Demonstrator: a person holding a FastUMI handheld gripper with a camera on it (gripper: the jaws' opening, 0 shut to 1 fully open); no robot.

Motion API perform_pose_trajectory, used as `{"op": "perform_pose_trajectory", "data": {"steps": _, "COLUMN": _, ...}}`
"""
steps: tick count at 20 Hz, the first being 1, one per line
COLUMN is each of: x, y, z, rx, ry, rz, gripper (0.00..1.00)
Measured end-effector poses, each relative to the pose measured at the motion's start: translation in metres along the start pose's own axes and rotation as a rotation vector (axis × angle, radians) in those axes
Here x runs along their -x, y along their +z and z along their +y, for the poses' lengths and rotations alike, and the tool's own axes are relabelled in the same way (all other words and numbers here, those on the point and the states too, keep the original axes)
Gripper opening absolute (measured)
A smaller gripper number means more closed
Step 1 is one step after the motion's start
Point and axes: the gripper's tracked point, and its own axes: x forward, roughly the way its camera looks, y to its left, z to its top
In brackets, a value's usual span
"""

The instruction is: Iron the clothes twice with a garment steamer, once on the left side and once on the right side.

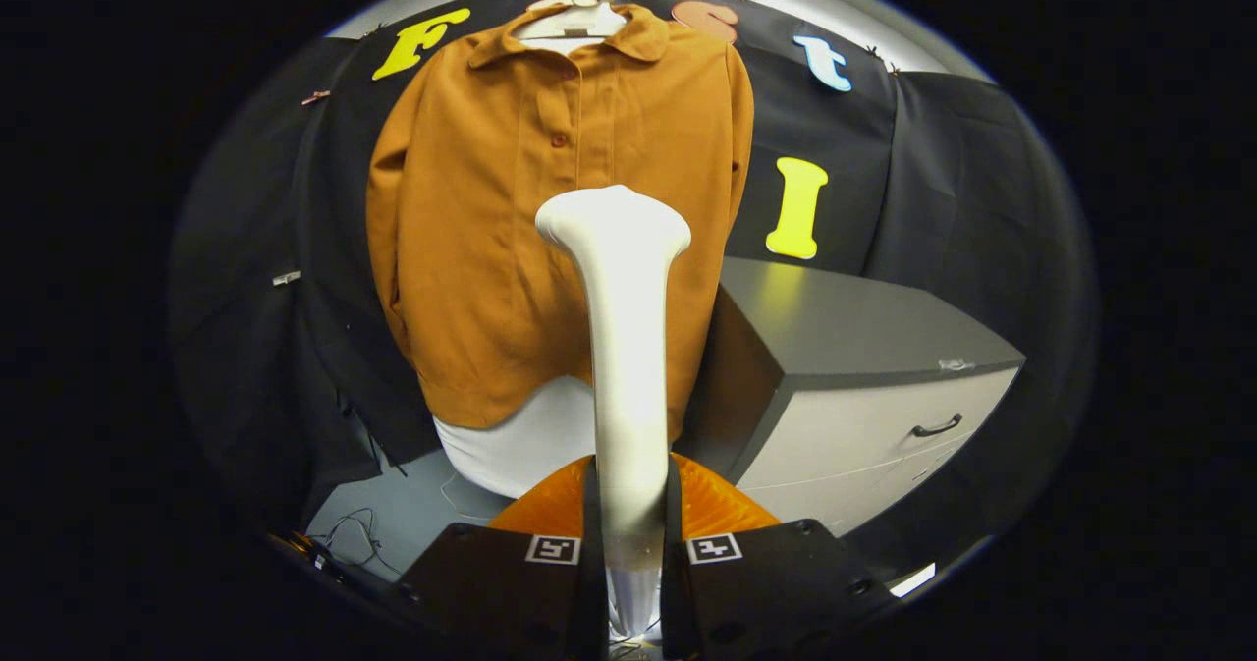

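- Garment steamer [625, 347], a pale wand with a flared head, rises up the centre of the frame; my gripper [628, 543] is clenched on its handle, one finger pressing each side.
- The steamer head sits in front of the lower middle of the brown shirt [511, 209], which hangs on a white hanger [574, 18] at upper centre. I cannot tell whether the head touches the cloth.
- Risk, as I judge it: the smooth handle could twist or slip in my grip, tilting the head off the fabric.
- Risk: pushing hard could swing the hanging shirt aside, so a pass misses its side.
- A grey drawer cabinet [864, 386] stands at centre right, drawers closed, contents hidden.
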Motion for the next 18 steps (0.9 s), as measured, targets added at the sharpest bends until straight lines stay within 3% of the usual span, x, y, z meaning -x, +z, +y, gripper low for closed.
{"op": "perform_pose_trajectory", "data": {"steps": 10, "x": 0.056, "y": 0.120, "z": 0.051, "rx": 0.047, "ry": 0.022, "rz": -0.250, "gripper": 0.24}}
{"op": "perform_pose_trajectory", "data": {"steps": 18, "x": 0.050, "y": 0.183, "z": 0.100, "rx": 0.107, "ry": 0.051, "rz": -0.342, "gripper": 0.24}}
